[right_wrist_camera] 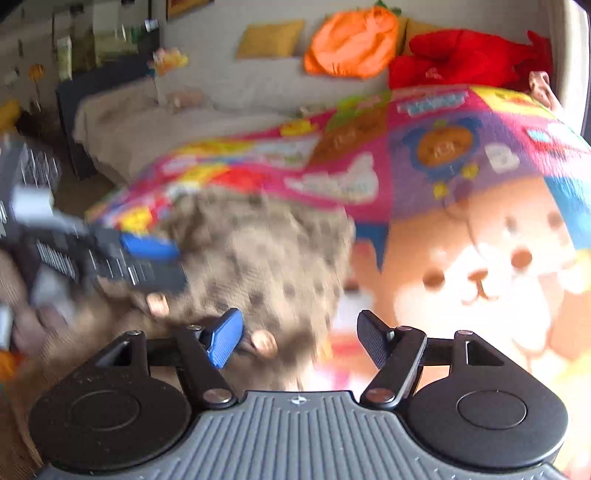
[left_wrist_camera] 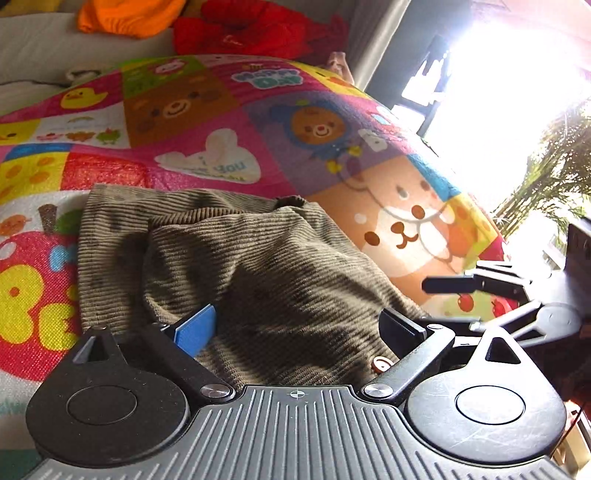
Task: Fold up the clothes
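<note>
Olive-brown ribbed corduroy garment point(left_wrist_camera: 236, 266) bunched on bright cartoon-printed mat point(left_wrist_camera: 207, 122), bare mat beyond its far edge. Left hand-held gripper point(left_wrist_camera: 299, 325) spread wide over the cloth, gripping nothing; right hand-held gripper point(right_wrist_camera: 299, 338) likewise agape, unloaded. "Happy Day" legible on mat.

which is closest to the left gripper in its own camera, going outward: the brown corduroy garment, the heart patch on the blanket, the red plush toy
1. Brown corduroy garment, lying between the open fingers of the left gripper.
2. Heart patch, mid-blanket, beyond the garment's far edge.
3. Red plush toy, far back, past the blanket.
</note>
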Available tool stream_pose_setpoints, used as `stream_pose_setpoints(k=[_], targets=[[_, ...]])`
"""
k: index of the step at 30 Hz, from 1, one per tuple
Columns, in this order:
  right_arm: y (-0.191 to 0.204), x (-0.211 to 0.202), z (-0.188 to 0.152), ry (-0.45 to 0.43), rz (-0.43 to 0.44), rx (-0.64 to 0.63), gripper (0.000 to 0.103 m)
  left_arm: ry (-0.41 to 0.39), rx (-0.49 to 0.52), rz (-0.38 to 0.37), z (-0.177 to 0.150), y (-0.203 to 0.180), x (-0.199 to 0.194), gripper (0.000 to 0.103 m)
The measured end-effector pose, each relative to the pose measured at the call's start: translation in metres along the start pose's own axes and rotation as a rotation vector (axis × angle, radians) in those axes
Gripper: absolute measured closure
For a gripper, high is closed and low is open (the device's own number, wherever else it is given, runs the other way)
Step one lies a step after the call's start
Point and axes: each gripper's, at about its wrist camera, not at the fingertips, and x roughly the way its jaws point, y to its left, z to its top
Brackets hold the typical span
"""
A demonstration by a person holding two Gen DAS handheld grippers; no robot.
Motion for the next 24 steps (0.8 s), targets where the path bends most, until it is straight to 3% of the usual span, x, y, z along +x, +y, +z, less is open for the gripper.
stream_pose_setpoints(k=[5, 8, 13, 17, 20, 22, 24], targets=[[0.001, -0.008, -0.003, -0.049, 0.008, 0.034, 0.027, -0.003, -0.007, -0.006, 0.000, 0.001, -0.001, 0.005], [0.003, -0.024, -0.009, -0.048, 0.127, 0.031, 0.026, -0.004, -0.014, -0.013, 0.000, 0.002, -0.001, 0.005], [0.023, -0.030, -0.033, -0.014, 0.075, -0.097, 0.020, -0.012, -0.040, -0.025, 0.002, 0.006, -0.003, 0.004], [0.006, -0.033, -0.014, -0.025, 0.115, 0.003, 0.020, -0.065, -0.088, -0.007, 0.021, 0.015, -0.032, 0.004], [-0.019, -0.040, 0.012, -0.091, 0.132, 0.091, 0.022, -0.093, -0.110, 0.108, 0.044, 0.035, -0.047, 0.004], [-0.038, -0.028, 0.031, -0.111, 0.139, 0.171, 0.033, -0.060, -0.157, 0.197, 0.057, 0.056, -0.040, 0.004], [-0.053, -0.007, 0.045, -0.108, 0.137, 0.238, 0.044, -0.013, -0.215, 0.237, 0.066, 0.078, -0.027, 0.005]])
